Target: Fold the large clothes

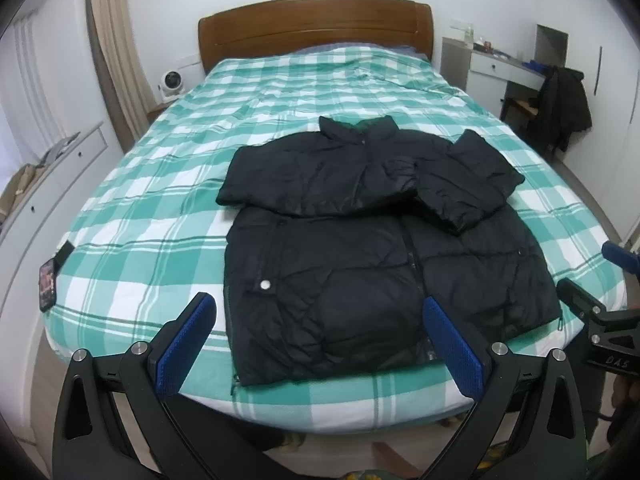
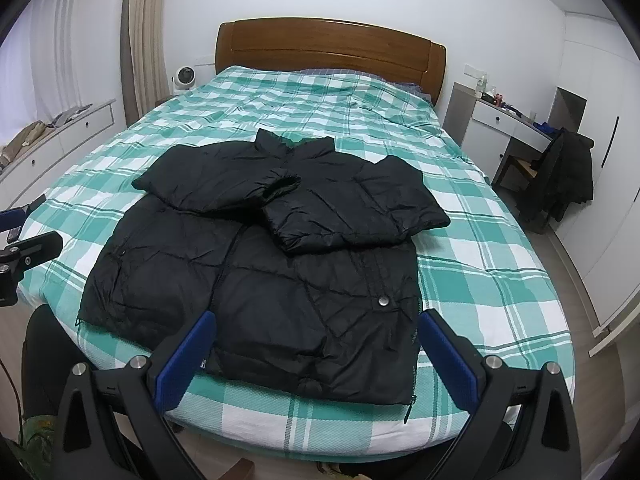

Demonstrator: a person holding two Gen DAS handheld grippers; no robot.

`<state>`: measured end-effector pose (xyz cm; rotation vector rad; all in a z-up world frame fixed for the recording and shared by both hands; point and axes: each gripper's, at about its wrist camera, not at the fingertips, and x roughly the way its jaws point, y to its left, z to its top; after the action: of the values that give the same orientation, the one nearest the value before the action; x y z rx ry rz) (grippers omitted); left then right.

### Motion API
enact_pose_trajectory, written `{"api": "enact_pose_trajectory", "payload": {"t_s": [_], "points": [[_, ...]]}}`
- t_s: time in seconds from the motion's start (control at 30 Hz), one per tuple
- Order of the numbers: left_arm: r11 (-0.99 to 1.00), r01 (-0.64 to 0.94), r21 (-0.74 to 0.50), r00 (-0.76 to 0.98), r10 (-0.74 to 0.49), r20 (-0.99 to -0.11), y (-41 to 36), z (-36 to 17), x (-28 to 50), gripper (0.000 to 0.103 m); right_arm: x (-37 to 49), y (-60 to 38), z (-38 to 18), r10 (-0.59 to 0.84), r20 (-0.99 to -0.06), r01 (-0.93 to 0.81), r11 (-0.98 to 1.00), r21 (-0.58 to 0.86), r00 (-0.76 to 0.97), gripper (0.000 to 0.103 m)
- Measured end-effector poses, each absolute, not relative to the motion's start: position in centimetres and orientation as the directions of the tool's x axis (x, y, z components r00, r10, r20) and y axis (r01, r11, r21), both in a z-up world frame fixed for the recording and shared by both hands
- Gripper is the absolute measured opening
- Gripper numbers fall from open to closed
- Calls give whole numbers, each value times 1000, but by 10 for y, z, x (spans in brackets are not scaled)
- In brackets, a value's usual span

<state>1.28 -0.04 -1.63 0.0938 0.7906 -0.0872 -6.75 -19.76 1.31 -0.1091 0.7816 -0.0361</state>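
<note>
Left gripper [image 1: 316, 334]: blue-padded fingers [image 1: 450, 346] spread wide, nothing between them, held above the near edge of the bed. Right gripper [image 2: 318, 350]: fingers [image 2: 186, 358] likewise wide apart and empty, over the same near edge. In the left wrist view the right gripper's black body shows at far right, embossed with letters that seem to read "DAS" [image 1: 611, 361]; too small to be sure.

Black puffer jacket [image 1: 360, 264] lies flat, front up, zipped, on the near half of the bed [image 1: 132, 220], hem toward the grippers, collar toward the wooden headboard [image 1: 316, 28]. Both sleeves are folded in across the chest. One silver snap [image 2: 384, 301] shows near the hem. No readable label on the jacket.

Bedcover: green and white check. Small white fan [image 1: 171, 82] left of headboard. Dark garment [image 2: 570, 178] hangs on a chair at right.
</note>
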Motion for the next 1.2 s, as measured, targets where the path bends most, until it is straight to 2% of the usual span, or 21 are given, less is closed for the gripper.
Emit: {"api": "enact_pose_trajectory", "payload": {"t_s": [1.03, 1.2], "points": [[992, 111, 63, 705, -34, -709, -4, -18, 10, 103, -67, -192, 8, -64, -704, -26, 993, -117, 708, 103], [992, 107, 62, 703, -32, -711, -3, -20, 11, 103, -70, -197, 13, -39, -671, -28, 996, -89, 741, 102]]}}
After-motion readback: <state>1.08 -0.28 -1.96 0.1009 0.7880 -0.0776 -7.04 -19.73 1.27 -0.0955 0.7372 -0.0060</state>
